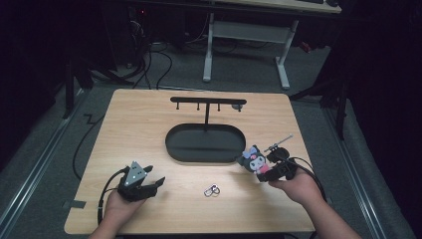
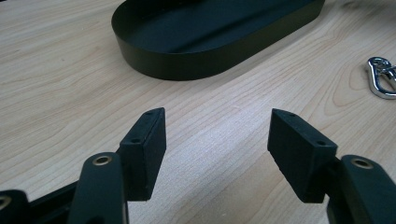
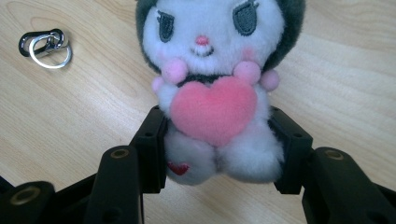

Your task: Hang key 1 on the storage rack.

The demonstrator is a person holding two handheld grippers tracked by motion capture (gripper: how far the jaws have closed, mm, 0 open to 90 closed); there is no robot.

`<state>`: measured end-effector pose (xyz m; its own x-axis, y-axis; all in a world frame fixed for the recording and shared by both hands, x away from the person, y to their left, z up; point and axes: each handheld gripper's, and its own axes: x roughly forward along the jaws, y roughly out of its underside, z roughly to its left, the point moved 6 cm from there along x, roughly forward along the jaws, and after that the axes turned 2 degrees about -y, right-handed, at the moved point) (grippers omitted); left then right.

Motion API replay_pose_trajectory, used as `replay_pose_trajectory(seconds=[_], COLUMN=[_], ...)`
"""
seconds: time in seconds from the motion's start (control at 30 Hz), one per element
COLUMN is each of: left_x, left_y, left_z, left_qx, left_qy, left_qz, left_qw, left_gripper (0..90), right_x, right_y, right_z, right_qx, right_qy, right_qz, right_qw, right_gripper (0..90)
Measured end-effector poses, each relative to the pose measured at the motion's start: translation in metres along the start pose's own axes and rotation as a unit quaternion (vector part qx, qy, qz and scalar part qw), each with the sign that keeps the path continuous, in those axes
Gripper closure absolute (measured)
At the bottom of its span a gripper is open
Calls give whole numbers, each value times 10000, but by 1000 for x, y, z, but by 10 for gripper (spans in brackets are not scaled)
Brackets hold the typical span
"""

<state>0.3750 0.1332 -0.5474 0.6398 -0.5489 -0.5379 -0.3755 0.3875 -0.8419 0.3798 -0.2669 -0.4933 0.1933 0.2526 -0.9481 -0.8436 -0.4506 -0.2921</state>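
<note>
Beside the tray [image 1: 171, 144], right tool [image 3: 219, 140] clamped on plush toy [image 3: 212, 70]; left tool [image 2: 217, 140] wide, low over table [image 1: 139, 124].

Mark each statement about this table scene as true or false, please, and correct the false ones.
1. The right tongs grip the plush toy at its lower body. True.
2. The left tongs hold the metal clip. False: they are open with nothing between them, and the clip lies on the table.
3. The black oval tray contains the plush toy. False: the toy is outside it, beside its right end.
4. A black stand with hooks rises from the tray. True.
</note>
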Motion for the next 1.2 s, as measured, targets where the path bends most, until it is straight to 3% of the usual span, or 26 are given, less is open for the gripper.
replay_pose_trajectory(seconds=[0.5,0.77,1.2], left_x=[-1,2,0], left_y=[0,0,-1], left_z=[-1,-3,-1], left_qx=[15,125,71], left_qy=[18,8,23], left_qz=[-31,12,-26], left_qw=[10000,9999,10000], left_gripper=[378,378,379], right_x=[-22,-44,-72], right_y=[-22,-44,-74], right_z=[0,0,5], right_qx=[-15,-44,-49], right_qy=[-119,-62,-95], right_qz=[-213,-346,-485], right_qw=[9997,9994,9988], right_gripper=[488,489,490])
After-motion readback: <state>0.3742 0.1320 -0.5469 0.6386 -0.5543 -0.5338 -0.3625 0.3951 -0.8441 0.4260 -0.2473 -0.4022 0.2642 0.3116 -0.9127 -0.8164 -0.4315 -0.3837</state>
